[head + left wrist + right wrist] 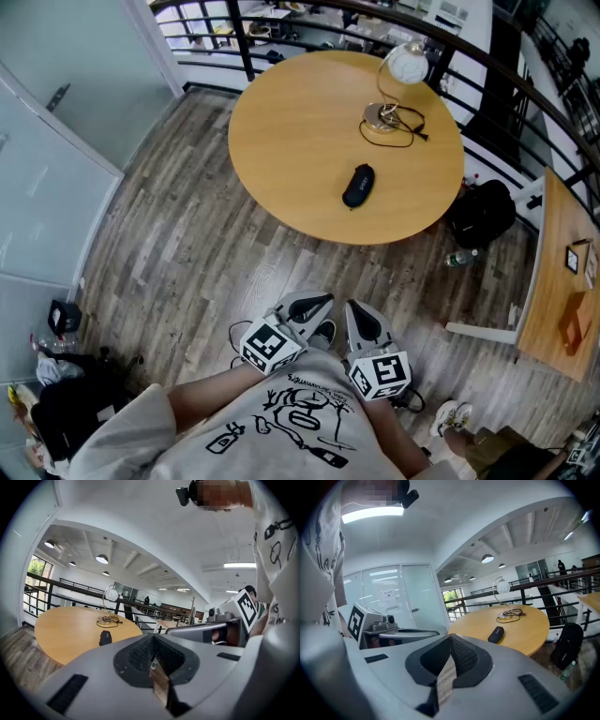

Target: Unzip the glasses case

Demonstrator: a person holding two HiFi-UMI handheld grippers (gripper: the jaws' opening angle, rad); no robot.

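The black zipped glasses case (358,184) lies on the round wooden table (291,141), near its front edge. It also shows small and far off as the case (105,637) in the left gripper view and the case (496,634) in the right gripper view. Both grippers hang close to the person's torso, well short of the table. My left gripper (317,302) (153,637) is shut with nothing in it. My right gripper (360,313) (450,637) is shut too, and holds nothing. Only floor shows through the slits between the jaws.
A desk lamp (394,89) with a coiled black cable stands at the table's far side. A black backpack (480,214) and a bottle (461,258) lie on the floor right of the table. Another wooden table (562,281) is at the right; a railing runs behind.
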